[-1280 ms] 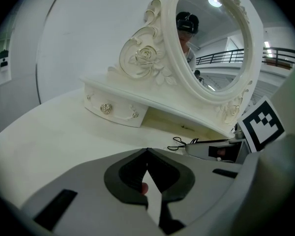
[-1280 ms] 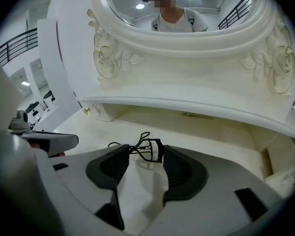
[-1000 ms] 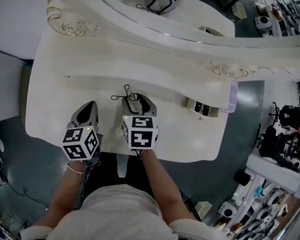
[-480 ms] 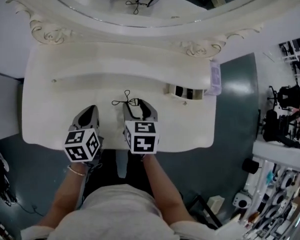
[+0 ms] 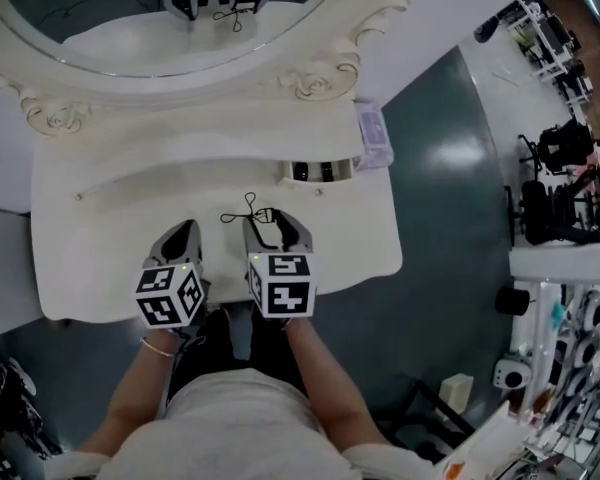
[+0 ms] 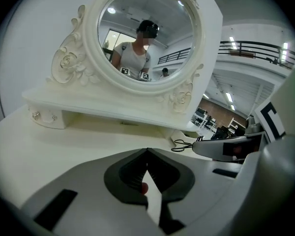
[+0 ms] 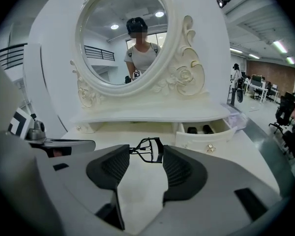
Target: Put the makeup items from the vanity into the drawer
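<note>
Nearest me, my left gripper point(image 6: 147, 154) rests low over the white bench point(image 5: 110, 258), its fingers closed tip to tip. Just beside it, my right gripper point(image 5: 275, 230) has its fingers spread apart, and the black eyelash curler point(image 7: 148, 149) lies on the bench between their tips, its handles reaching out ahead. Beyond that, to the right under the raised shelf, the small drawer point(image 7: 206, 137) stands pulled open with two dark items point(image 7: 198, 130) inside. A pale purple packet point(image 5: 372, 133) lies at the shelf's right end. Farthest back rises the oval mirror point(image 5: 130, 18) in its carved white frame.
</note>
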Demonstrator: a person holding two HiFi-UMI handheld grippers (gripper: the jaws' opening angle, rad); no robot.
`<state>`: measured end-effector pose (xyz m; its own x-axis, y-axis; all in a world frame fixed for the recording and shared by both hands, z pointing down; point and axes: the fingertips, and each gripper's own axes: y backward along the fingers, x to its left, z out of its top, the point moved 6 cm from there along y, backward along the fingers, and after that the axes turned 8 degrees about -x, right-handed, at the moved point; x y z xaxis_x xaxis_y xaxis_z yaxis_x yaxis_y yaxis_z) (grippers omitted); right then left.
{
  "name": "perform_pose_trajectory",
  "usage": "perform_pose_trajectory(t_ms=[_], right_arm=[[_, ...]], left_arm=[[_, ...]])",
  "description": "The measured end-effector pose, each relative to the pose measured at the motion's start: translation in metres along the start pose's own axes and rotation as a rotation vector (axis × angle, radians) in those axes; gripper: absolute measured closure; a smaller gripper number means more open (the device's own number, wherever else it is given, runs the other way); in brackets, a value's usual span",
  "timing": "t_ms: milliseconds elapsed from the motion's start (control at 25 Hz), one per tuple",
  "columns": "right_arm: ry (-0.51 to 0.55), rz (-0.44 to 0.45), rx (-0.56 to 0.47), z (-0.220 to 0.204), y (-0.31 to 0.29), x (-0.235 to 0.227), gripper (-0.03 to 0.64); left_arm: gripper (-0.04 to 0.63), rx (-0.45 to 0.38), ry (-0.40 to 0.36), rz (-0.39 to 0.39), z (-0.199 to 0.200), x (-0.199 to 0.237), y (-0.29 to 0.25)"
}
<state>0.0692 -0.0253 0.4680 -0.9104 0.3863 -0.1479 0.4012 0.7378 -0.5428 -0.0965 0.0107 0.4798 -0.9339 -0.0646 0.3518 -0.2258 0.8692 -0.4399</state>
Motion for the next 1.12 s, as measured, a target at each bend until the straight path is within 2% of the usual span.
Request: perform_pose_trajectory(t_ms=[680,1120], right_arm=[[-0.095,-0.105,-0.096,0.018,0.038,-0.08,0.396],[-0.113,-0.132,-0.09,0.022,0.034,-0.117,0.396]], left_arm=[[0.592,0.013,-0.125,-0.09,0.011,-0.073,-0.026],[0.592,0.033,-0.118,-0.083,0.007,-0.09,-0.046]])
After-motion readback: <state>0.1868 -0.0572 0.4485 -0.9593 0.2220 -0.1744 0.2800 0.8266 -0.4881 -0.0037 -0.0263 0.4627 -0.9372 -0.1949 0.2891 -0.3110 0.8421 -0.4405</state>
